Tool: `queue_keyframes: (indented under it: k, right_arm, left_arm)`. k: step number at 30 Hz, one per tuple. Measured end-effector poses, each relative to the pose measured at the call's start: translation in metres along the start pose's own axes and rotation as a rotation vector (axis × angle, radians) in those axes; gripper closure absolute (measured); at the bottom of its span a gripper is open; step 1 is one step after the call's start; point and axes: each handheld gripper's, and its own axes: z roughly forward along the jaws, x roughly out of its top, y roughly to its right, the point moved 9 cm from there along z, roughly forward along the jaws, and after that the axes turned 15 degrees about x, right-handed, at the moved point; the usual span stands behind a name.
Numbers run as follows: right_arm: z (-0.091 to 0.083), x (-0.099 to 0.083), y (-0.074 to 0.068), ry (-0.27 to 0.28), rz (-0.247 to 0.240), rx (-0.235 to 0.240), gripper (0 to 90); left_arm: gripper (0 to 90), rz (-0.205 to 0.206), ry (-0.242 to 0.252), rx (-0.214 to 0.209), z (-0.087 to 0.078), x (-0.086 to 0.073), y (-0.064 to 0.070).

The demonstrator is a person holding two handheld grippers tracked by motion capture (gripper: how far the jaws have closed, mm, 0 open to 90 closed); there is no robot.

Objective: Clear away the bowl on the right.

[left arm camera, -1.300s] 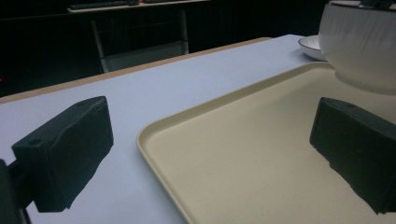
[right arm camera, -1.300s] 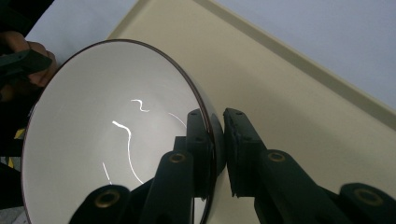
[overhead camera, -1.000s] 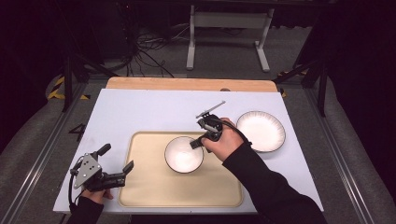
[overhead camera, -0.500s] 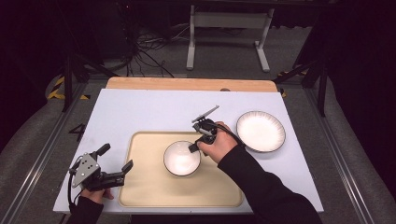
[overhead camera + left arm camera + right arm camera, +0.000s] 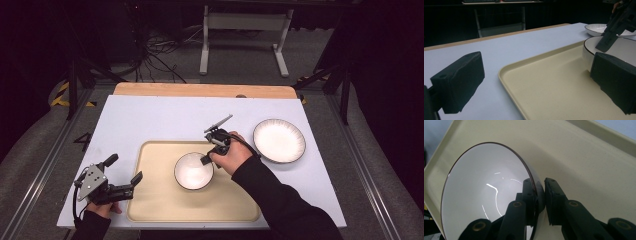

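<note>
Tray [image 5: 155, 200]: plain beige, matt, no pattern.
Bowl [image 5: 192, 172]: glossy white inside, thin dark rim line.
Plate [image 5: 279, 140]: white centre, fine dark streaks radiating near the edge, dark rim line.
Table top [image 5: 150, 120]: pale lavender-white sheet, unpatterned; a light wooden strip [image 5: 200, 90] borders its far edge.
Left gripper [image 5: 122, 184]: black jaws and body, grey three-cornered plate on top, black cable.
Right gripper [image 5: 209, 157]: black throughout; brass-coloured screw heads seen in the right gripper view.
Sleeve [image 5: 280, 205]: black.
Floor [image 5: 30, 140]: grey carpet; yellow-and-black striped tape [image 5: 62, 95] at the left.
Stand [image 5: 245, 35] beyond the table: pale grey metal.
Background: dark, near black.
</note>
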Motion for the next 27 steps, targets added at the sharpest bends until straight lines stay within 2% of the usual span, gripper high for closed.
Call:
queue_keyframes:
  k: [9,18,19,20,23,24,27]
  right_arm:
    - [0.002,-0.001,0.003,0.006,-0.005,0.004,75.9]
    - [-0.002,0.005,-0.003,0.065,-0.020,0.032,63.1]
    - [-0.004,0.006,-0.004,0.071,-0.030,0.031,61.4]
    - [-0.007,0.008,-0.007,0.089,-0.061,0.023,56.8]
    - [-0.010,0.009,-0.011,0.108,-0.083,0.014,53.7]
    - [-0.013,0.010,-0.014,0.130,-0.118,-0.002,49.1]
    - [-0.017,0.012,-0.016,0.154,-0.156,-0.021,45.2]
  left_arm:
    - [0.1,0.006,0.000,0.002,0.000,0.000,0.000]
    - [0.2,0.019,-0.004,0.003,0.001,-0.001,0.002]
    - [0.2,0.026,-0.005,0.000,0.001,-0.001,0.003]
    - [0.2,0.028,-0.004,0.000,0.001,-0.001,0.003]
    - [0.1,0.026,-0.005,0.000,0.001,-0.001,0.003]
    - [0.1,0.023,-0.006,0.002,0.001,-0.001,0.003]
    - [0.1,0.031,-0.002,0.001,0.001,-0.001,0.003]
